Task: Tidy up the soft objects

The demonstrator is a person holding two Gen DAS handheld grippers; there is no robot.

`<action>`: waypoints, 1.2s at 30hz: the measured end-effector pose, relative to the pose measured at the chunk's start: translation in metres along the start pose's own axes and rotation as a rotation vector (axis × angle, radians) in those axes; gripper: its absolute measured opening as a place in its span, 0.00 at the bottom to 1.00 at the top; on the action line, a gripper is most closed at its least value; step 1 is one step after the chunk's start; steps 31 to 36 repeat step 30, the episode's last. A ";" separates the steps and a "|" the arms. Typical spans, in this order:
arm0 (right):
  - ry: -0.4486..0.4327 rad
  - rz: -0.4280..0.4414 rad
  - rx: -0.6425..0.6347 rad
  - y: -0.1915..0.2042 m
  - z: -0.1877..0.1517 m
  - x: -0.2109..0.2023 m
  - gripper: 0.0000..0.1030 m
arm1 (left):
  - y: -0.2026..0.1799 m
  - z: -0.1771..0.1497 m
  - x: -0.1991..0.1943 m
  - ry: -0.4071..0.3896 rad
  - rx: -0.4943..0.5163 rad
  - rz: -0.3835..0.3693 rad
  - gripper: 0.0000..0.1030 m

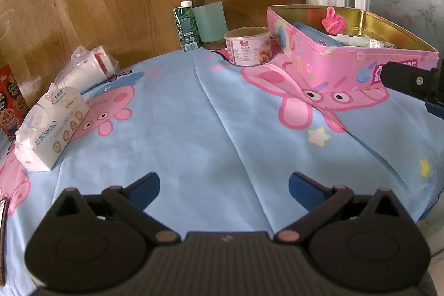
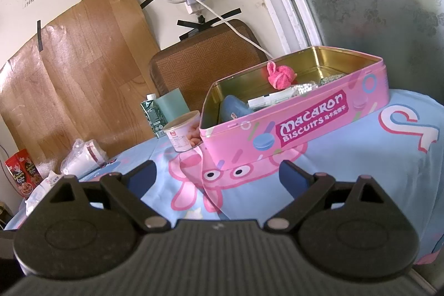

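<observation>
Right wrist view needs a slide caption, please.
Open right tool faces the pink biscuit tin holding a pink knitted toy.

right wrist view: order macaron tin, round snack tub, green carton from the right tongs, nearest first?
1. macaron tin, just ahead of the open right tongs, slightly right.
2. round snack tub, behind the tin's left corner.
3. green carton, farther back left, by the wall.

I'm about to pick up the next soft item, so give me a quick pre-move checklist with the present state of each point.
1. Left gripper open and holding nothing: ok.
2. Right gripper open and holding nothing: ok.
3. Pink biscuit tin open, lid off: ok.
4. Room left in the tin beside the pink knitted toy: cannot tell.
5. Tissue pack lying free on the tablecloth: ok.
6. Can clear of the tin: not ok, right against it.
</observation>
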State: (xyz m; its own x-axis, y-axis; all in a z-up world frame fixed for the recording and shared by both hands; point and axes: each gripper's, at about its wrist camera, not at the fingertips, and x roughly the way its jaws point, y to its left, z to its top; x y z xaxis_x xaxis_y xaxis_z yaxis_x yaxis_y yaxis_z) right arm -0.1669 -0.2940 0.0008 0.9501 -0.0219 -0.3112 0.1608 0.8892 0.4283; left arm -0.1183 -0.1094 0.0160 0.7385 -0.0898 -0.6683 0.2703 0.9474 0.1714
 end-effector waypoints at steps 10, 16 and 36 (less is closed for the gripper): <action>0.003 0.002 -0.001 0.000 0.000 0.001 0.94 | -0.003 -0.001 0.001 0.002 0.012 -0.004 1.00; 0.003 0.002 0.001 0.000 -0.001 0.001 0.94 | -0.004 -0.001 0.002 0.006 0.014 -0.011 1.00; 0.004 0.004 0.000 -0.001 0.000 0.001 0.94 | -0.004 -0.002 0.000 0.004 0.005 -0.062 1.00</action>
